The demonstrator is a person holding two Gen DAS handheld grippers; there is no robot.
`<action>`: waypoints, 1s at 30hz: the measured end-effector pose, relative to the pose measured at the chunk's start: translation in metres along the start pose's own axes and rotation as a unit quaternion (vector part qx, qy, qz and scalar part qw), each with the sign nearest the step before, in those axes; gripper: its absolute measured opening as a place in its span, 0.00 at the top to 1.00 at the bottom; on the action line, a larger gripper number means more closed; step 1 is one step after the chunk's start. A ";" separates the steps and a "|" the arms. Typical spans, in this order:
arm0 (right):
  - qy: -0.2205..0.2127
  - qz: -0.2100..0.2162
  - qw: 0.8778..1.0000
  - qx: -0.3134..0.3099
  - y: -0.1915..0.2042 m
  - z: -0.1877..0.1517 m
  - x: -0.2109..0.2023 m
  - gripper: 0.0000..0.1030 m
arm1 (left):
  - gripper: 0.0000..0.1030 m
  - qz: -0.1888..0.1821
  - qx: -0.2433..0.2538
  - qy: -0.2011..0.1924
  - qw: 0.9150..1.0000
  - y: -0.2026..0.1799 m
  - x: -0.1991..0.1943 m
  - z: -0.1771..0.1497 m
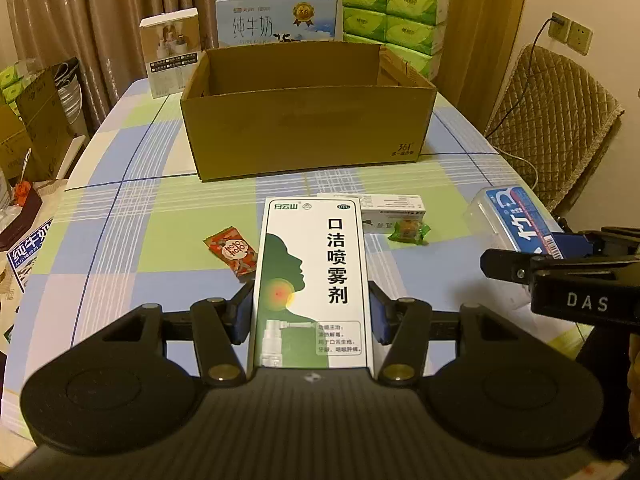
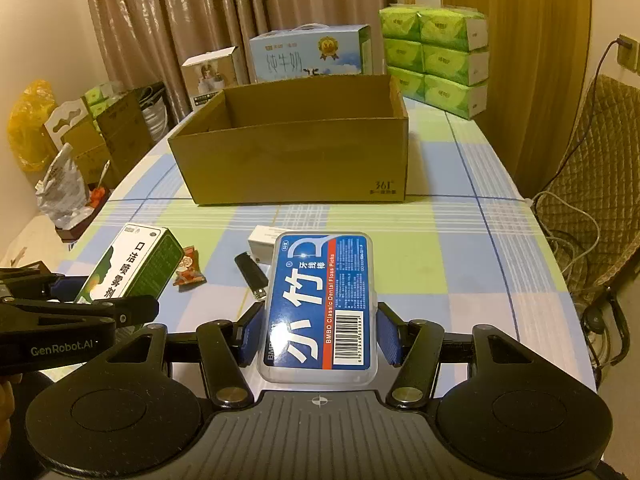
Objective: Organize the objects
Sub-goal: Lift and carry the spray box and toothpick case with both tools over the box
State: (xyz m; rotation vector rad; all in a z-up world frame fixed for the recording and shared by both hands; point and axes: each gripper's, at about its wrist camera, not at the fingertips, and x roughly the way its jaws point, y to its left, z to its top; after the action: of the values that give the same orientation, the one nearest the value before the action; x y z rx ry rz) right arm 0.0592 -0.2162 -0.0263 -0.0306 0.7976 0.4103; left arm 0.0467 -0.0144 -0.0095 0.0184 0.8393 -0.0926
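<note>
My left gripper (image 1: 311,316) is shut on a white and green mouth spray box (image 1: 312,264), held above the table. My right gripper (image 2: 320,336) is shut on a clear floss pick case with a blue label (image 2: 320,300), also lifted. Each gripper shows at the edge of the other's view, with the spray box (image 2: 132,268) at the left and the floss case (image 1: 516,216) at the right. An open brown cardboard box (image 1: 308,120) (image 2: 296,152) stands ahead. On the checked tablecloth lie a red snack packet (image 1: 232,252) (image 2: 188,268), a green candy (image 1: 408,232), a small white box (image 1: 394,206) and a black USB stick (image 2: 252,276).
Behind the cardboard box stand a blue milk carton (image 1: 276,16), a small white product box (image 1: 172,52) and stacked green tissue packs (image 1: 396,16). A quilted chair (image 1: 552,128) with cables is at the right of the table. Cartons and bags crowd the floor at the left (image 2: 80,140).
</note>
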 end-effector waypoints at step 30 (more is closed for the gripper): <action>-0.018 0.020 1.000 -0.002 -0.012 0.079 0.019 0.47 | 0.51 0.002 0.010 -0.032 0.999 0.022 0.016 0.070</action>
State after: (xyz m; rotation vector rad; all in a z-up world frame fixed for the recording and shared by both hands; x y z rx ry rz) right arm 0.1297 -0.2071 0.0143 -0.0097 0.7626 0.4494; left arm 0.1113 0.0029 0.0244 0.0358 0.7741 -0.0979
